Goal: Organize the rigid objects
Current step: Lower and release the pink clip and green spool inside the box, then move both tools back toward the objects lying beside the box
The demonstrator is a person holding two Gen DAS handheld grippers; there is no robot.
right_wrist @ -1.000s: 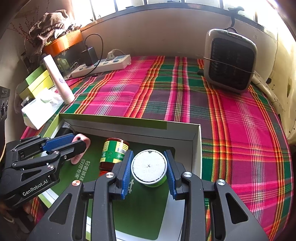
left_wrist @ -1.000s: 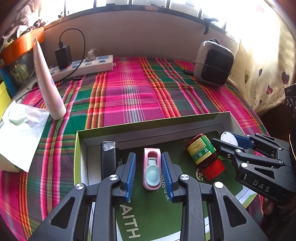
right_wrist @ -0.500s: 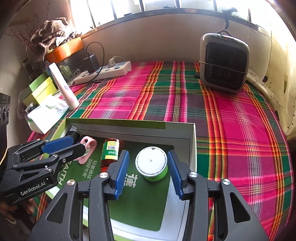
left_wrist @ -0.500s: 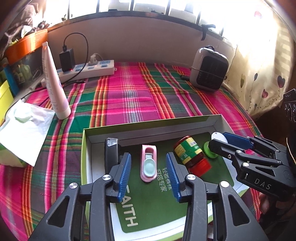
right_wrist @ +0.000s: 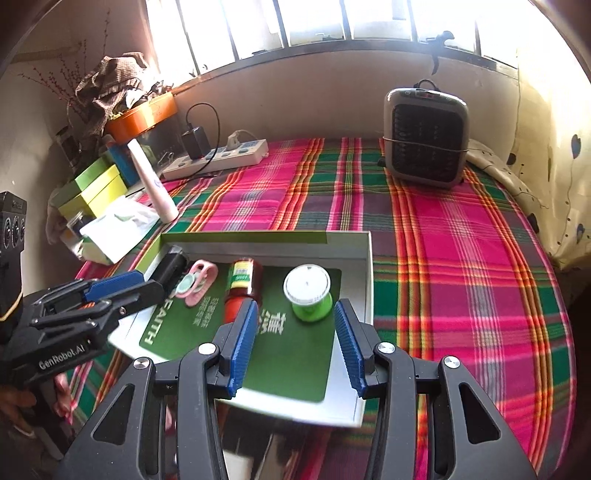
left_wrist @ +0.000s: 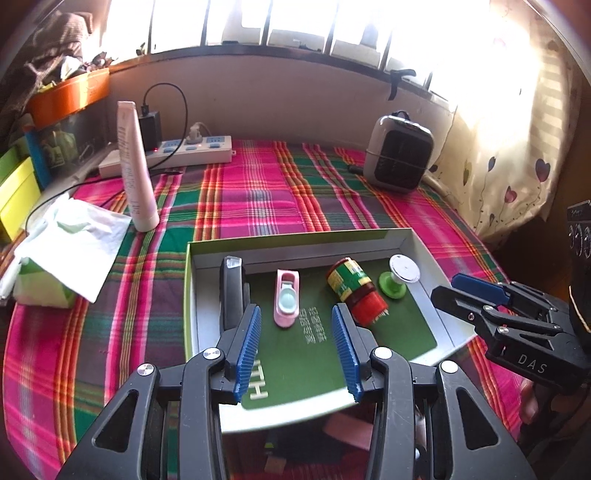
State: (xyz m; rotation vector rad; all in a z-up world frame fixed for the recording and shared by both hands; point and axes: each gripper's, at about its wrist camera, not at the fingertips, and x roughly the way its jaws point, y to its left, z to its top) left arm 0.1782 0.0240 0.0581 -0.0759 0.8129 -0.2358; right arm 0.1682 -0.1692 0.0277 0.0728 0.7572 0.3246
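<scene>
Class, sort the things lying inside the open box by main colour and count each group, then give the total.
Black: 1, the black case
Pink: 1, the pink case
Red: 1, the red bottle
Green: 1, the green spool
Total: 4 in the box

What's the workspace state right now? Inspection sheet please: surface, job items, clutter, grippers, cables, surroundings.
Surface: plaid cloth covers the table; shallow green-lined box near the front edge.
Job's things: in the box, left to right: black device, pink case, red-capped bottle lying on its side, green spool.
Clutter: upright pink tube, tissue pack, stacked green boxes.
Grippers: left hand-held gripper open, holding nothing; right hand-held gripper open, holding nothing; both clear of the items.
Cables: power strip with charger and looping cord.
Surroundings: small heater, barred window, curtain.
</scene>
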